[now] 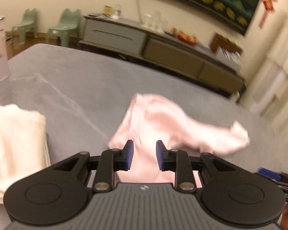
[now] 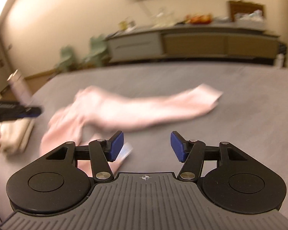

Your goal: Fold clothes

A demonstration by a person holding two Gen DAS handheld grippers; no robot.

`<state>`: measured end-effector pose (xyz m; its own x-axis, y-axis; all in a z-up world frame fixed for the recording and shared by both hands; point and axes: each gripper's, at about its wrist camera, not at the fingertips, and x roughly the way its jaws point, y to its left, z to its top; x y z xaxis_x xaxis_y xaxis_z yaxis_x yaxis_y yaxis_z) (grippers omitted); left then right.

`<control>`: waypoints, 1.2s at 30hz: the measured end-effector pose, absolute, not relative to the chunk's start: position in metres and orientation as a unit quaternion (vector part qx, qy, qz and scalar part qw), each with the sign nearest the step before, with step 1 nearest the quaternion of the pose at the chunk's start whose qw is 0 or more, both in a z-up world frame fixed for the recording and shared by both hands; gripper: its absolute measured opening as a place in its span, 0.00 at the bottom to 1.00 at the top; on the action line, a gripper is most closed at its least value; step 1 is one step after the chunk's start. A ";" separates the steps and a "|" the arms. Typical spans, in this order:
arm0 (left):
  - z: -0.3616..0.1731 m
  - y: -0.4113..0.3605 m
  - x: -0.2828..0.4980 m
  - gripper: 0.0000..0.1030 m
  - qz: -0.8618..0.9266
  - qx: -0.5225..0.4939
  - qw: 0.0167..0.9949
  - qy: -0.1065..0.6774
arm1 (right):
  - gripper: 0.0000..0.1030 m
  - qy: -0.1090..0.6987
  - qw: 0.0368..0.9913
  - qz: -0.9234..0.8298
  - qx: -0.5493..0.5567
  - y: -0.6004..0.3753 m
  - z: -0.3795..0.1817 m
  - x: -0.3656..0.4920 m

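The pink garment (image 2: 124,107) is lying crumpled on the grey bed cover (image 2: 240,115), beside folded white cloth (image 1: 13,143). The left gripper (image 1: 145,155) is being held released above the garment. The right gripper (image 2: 146,146) is being held spread wide, grasping nothing.

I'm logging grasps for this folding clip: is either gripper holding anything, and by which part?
Nothing is held. The left gripper and right gripper are open above the pink garment.

No legible text, partial blurred white lettering on the black right gripper (image 1: 286,186) at lower right of the left wrist frame, unreadable
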<state>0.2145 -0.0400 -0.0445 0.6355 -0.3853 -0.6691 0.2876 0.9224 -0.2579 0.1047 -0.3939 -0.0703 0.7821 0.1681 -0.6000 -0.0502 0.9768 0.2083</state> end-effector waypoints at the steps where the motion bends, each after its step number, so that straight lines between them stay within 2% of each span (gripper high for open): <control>1: -0.049 -0.042 0.212 0.26 -0.192 -0.053 0.901 0.385 | 0.58 0.335 0.936 0.064 0.086 -0.383 -0.078 0.106; 6: -0.074 -0.053 0.212 0.28 -0.183 -0.011 0.907 0.379 | 0.56 0.350 0.933 0.071 0.046 -0.341 -0.099 0.111; 7: -0.079 -0.052 0.213 0.28 -0.181 -0.006 0.907 0.380 | 0.42 0.350 0.934 0.069 0.033 -0.333 -0.102 0.109; 8: -0.083 -0.052 0.214 0.28 -0.183 -0.004 0.906 0.383 | 0.21 0.348 0.935 0.069 0.019 -0.327 -0.102 0.108; 10: -0.086 -0.052 0.213 0.28 -0.190 -0.005 0.902 0.388 | 0.08 0.345 0.936 0.066 -0.008 -0.315 -0.103 0.105; 12: -0.085 -0.052 0.211 0.27 -0.198 -0.009 0.898 0.393 | 0.07 0.332 0.942 0.032 -0.016 -0.319 -0.086 0.092; 16: -0.085 -0.053 0.206 0.27 -0.215 -0.013 0.891 0.401 | 0.08 0.246 0.964 -0.065 -0.072 -0.320 -0.022 0.045; 17: -0.085 -0.056 0.204 0.27 -0.216 -0.007 0.891 0.399 | 0.17 0.222 0.967 -0.082 -0.089 -0.317 -0.008 0.033; 18: -0.084 -0.058 0.202 0.27 -0.217 -0.002 0.893 0.395 | 0.27 0.213 0.970 -0.070 -0.093 -0.316 -0.003 0.028; 19: -0.081 -0.058 0.199 0.27 -0.218 0.000 0.896 0.388 | 0.64 0.205 0.972 -0.060 -0.096 -0.315 0.002 0.024; 20: -0.078 -0.058 0.197 0.27 -0.218 0.003 0.899 0.381 | 0.83 0.211 0.972 -0.058 -0.088 -0.321 0.000 0.026; 21: -0.076 -0.058 0.194 0.27 -0.219 0.005 0.901 0.373 | 0.80 0.221 0.970 -0.068 -0.073 -0.331 -0.004 0.028; 22: -0.072 -0.058 0.192 0.27 -0.222 0.005 0.904 0.365 | 0.71 0.236 0.967 -0.085 -0.053 -0.345 -0.009 0.029; 23: -0.068 -0.057 0.190 0.27 -0.228 0.002 0.907 0.355 | 0.68 0.247 0.963 -0.103 -0.033 -0.360 -0.016 0.027; 28: -0.062 -0.073 0.196 0.28 -0.276 0.007 0.906 0.320 | 0.67 0.301 0.941 -0.155 0.027 -0.419 -0.055 0.017; 31: -0.074 -0.088 0.208 0.28 -0.291 0.009 0.900 0.325 | 0.63 0.314 0.939 -0.142 0.024 -0.428 -0.072 0.020; 36: -0.097 -0.093 0.220 0.26 -0.279 0.030 0.889 0.362 | 0.50 0.360 0.925 -0.119 -0.006 -0.431 -0.097 0.051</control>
